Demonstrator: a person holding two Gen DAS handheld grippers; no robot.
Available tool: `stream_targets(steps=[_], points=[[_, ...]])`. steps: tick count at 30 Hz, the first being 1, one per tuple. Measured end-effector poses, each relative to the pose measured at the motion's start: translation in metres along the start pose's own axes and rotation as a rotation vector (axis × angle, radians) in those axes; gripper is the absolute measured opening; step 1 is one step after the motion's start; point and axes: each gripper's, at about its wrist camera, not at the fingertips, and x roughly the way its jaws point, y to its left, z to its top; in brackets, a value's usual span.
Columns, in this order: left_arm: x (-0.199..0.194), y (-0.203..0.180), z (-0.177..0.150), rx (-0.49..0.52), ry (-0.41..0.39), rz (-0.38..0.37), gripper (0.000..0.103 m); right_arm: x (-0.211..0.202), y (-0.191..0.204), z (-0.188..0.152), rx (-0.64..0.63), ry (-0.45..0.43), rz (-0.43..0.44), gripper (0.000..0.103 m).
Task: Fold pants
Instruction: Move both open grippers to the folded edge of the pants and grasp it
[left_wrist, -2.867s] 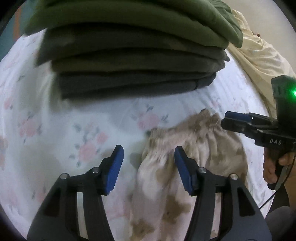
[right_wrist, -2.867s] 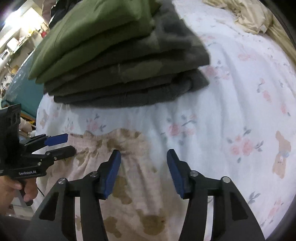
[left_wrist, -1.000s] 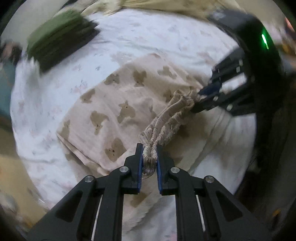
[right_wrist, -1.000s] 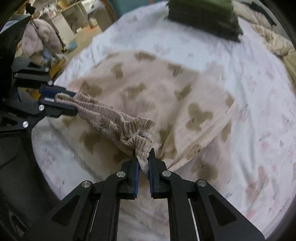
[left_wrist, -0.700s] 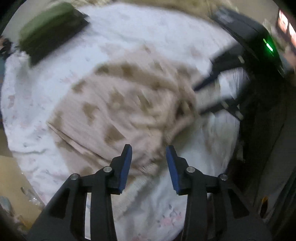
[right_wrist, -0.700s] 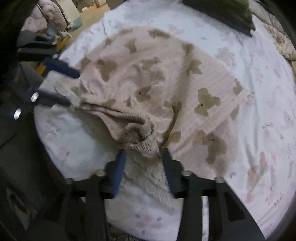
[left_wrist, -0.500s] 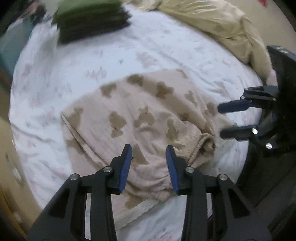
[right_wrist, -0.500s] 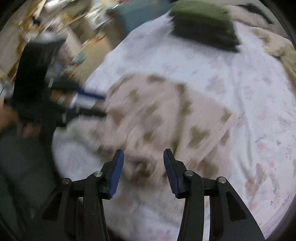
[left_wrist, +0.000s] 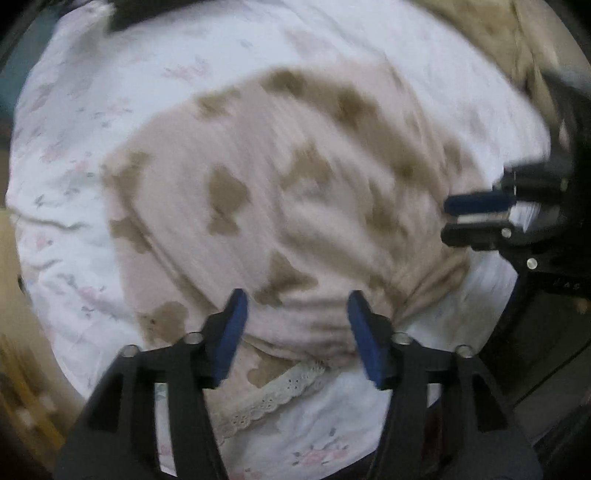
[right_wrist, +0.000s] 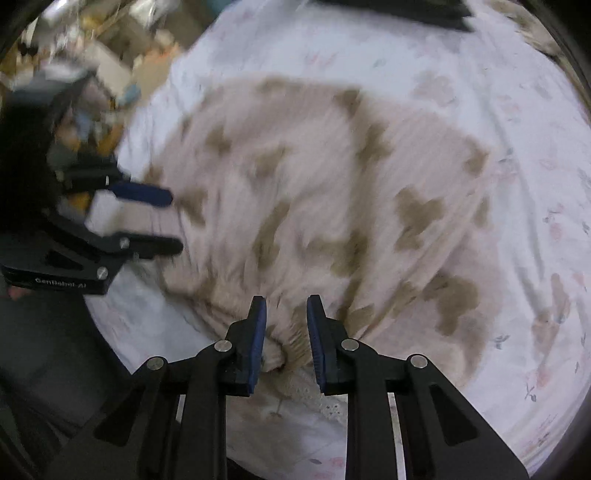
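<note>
Pants (left_wrist: 295, 192), pale pink with brown bear shapes, lie spread on the bed (left_wrist: 92, 155) over a flowered white sheet, their gathered waistband bunched at the near edge beside a strip of lace trim (left_wrist: 273, 395). Trouble could come from that bunched waistband: if only one layer is caught, or some of the lace or sheet with it, the next pull would likely drag the fabric crooked and spoil the fold, and the blur in both views suggests the hands are not steady enough for a clean pinch. Left hand-held gripper (left_wrist: 295, 325) hovers over the waist end with its blue pads spread and widening; fabric shows in the gap, but the pads do not press on it and it holds nothing. Right hand-held gripper (right_wrist: 284, 325) stands at the waistband's other corner with its pads narrowing; a puckered ridge of waistband sits between them, yet a gap shows on each side, so by my reading it is not pinching yet. A dark pile of folded clothes (right_wrist: 406, 13) sits at the far edge of the bed, well apart from the pants.
</note>
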Motion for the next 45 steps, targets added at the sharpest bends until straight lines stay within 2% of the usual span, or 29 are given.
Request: stream_targets(steps=[4, 6, 8, 12, 14, 15, 16, 19, 22, 24, 26, 28, 29, 30, 32, 34, 38, 41, 44, 45], points=[[-0.023, 0.020, 0.002, -0.148, -0.149, -0.033, 0.058, -0.023, -0.018, 0.008, 0.102, -0.129, -0.017, 0.027], [-0.024, 0.020, 0.010, -0.153, -0.205, 0.000, 0.058, -0.025, -0.024, 0.017, 0.123, -0.162, -0.031, 0.027], [-0.016, 0.018, 0.015, -0.139, -0.210, 0.035, 0.058, -0.021, -0.025, 0.026, 0.140, -0.170, -0.055, 0.027], [0.021, 0.023, 0.025, -0.162, -0.112, 0.059, 0.058, 0.002, -0.034, 0.037, 0.160, -0.098, -0.100, 0.027], [0.039, 0.029, 0.026, -0.167, -0.024, 0.115, 0.058, 0.020, -0.040, 0.036, 0.190, -0.044, -0.148, 0.025], [0.051, 0.034, 0.023, -0.168, 0.041, 0.161, 0.058, 0.027, -0.047, 0.034, 0.205, -0.013, -0.195, 0.025], [0.056, 0.038, 0.019, -0.172, 0.073, 0.178, 0.061, 0.030, -0.053, 0.030, 0.218, 0.012, -0.239, 0.025], [0.047, 0.052, 0.013, -0.238, 0.069, 0.158, 0.064, 0.031, -0.074, 0.019, 0.303, 0.075, -0.320, 0.025], [0.019, 0.060, 0.011, -0.277, -0.024, 0.133, 0.062, 0.006, -0.093, 0.008, 0.442, 0.018, -0.224, 0.026], [-0.006, 0.069, 0.014, -0.310, -0.135, 0.132, 0.062, -0.011, -0.098, 0.007, 0.480, -0.044, -0.196, 0.028], [-0.024, 0.079, 0.017, -0.350, -0.223, 0.172, 0.062, -0.029, -0.107, 0.008, 0.533, -0.119, -0.172, 0.028], [-0.031, 0.090, 0.022, -0.393, -0.269, 0.191, 0.062, -0.044, -0.120, 0.013, 0.587, -0.194, -0.148, 0.030], [-0.031, 0.094, 0.024, -0.408, -0.277, 0.192, 0.062, -0.051, -0.129, 0.017, 0.619, -0.229, -0.123, 0.034], [-0.026, 0.101, 0.031, -0.425, -0.271, 0.181, 0.062, -0.053, -0.137, 0.022, 0.638, -0.247, -0.099, 0.043], [-0.020, 0.111, 0.040, -0.430, -0.251, 0.159, 0.062, -0.056, -0.150, 0.032, 0.659, -0.265, -0.029, 0.052], [-0.008, 0.120, 0.052, -0.441, -0.223, 0.141, 0.062, -0.052, -0.158, 0.039, 0.636, -0.251, -0.021, 0.052], [0.010, 0.144, 0.064, -0.515, -0.191, 0.128, 0.062, -0.031, -0.161, 0.056, 0.550, -0.197, -0.085, 0.052], [0.024, 0.163, 0.065, -0.561, -0.182, 0.132, 0.062, -0.010, -0.163, 0.064, 0.528, -0.156, -0.061, 0.051], [0.041, 0.172, 0.066, -0.586, -0.147, 0.094, 0.058, 0.008, -0.164, 0.073, 0.508, -0.134, -0.072, 0.051], [0.042, 0.171, 0.066, -0.567, -0.163, 0.104, 0.055, 0.013, -0.165, 0.076, 0.503, -0.125, -0.076, 0.051]])
